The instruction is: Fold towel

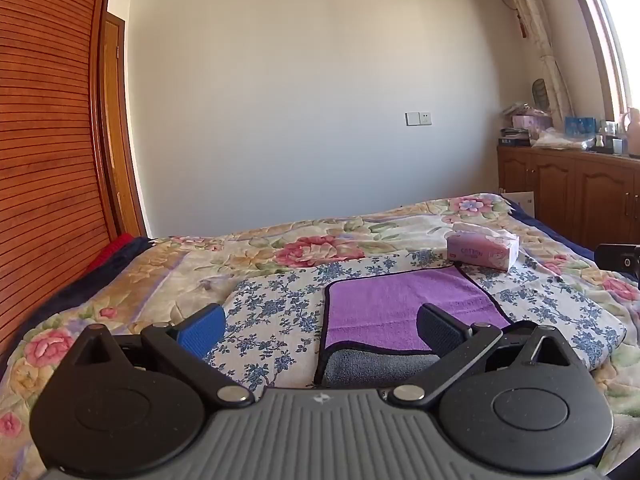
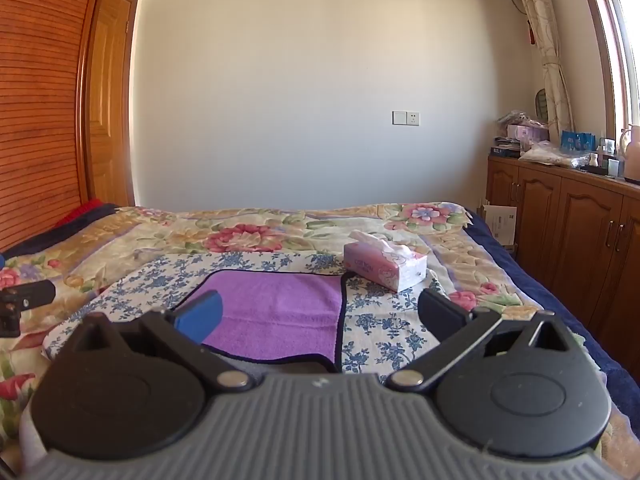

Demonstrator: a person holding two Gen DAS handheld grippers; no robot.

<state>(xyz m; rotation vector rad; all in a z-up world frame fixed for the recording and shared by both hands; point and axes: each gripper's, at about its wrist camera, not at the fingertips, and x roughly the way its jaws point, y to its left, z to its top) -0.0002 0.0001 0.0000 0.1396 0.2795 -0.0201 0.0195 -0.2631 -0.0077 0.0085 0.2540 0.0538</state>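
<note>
Left wrist view: left claw (image 1: 320,330) spread wide, gripping nothing, hovering low over the near edge of the purple towel (image 1: 404,308), which lies flat on a blue-flowered cloth (image 1: 276,312) spread over the bed (image 1: 120,292). Near hem turned up, showing the grey underside; probably already folded once, though hard to say. Pink tissue box (image 1: 483,251) just beyond the far right corner. Right wrist view: right claw (image 2: 320,316) likewise wide open and empty, above the towel's (image 2: 276,312) near right part, tissue box (image 2: 385,266) near the far right corner. Likely risks: pinching the flowered cloth (image 2: 380,328) along with the hem, since both lie flush; catching only one layer at the turned-up edge, leaving a skewed fold; sweeping a lifted edge into the tissue box. Long axis seemingly across the views, left to right, with the short sides pointing away toward the far wall.
</note>
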